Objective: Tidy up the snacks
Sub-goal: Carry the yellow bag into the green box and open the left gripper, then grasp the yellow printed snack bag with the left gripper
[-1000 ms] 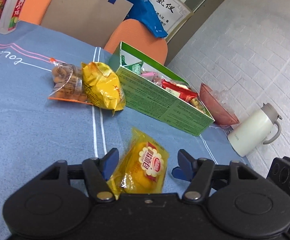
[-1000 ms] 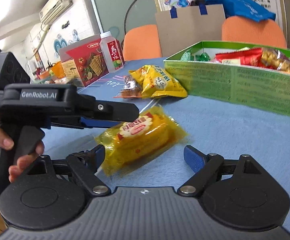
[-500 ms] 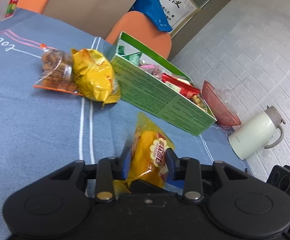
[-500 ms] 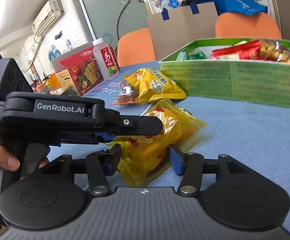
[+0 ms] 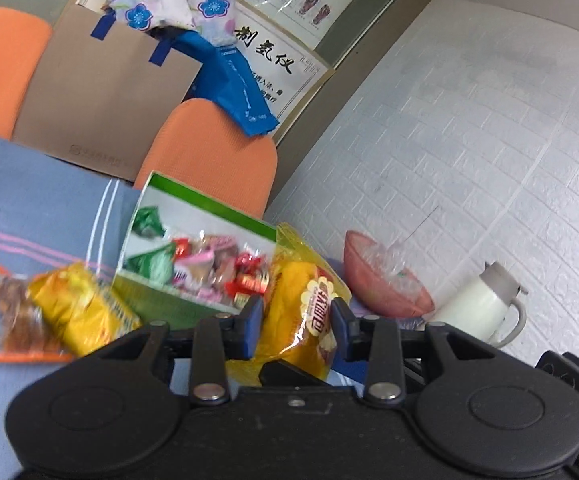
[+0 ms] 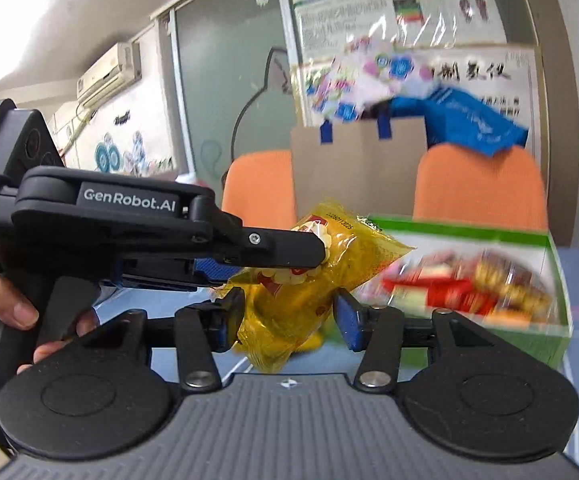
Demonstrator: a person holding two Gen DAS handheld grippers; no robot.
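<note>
both tools (image 5: 296,322) (image 6: 289,316) clenched on yellow snack pack (image 5: 303,312), near green box (image 5: 205,208) rim

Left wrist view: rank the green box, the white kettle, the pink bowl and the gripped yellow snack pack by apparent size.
1. green box
2. yellow snack pack, though nearness to the camera inflates it
3. pink bowl and white kettle look about alike; unranked.

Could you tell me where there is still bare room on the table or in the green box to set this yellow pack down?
Bare blue cloth lies left of the green box and beyond the two packets at its near corner. Inside the box, the white floor near the back wall looks free; its front half is crowded with snacks. The yellow pack is clamped in the left gripper.
</note>
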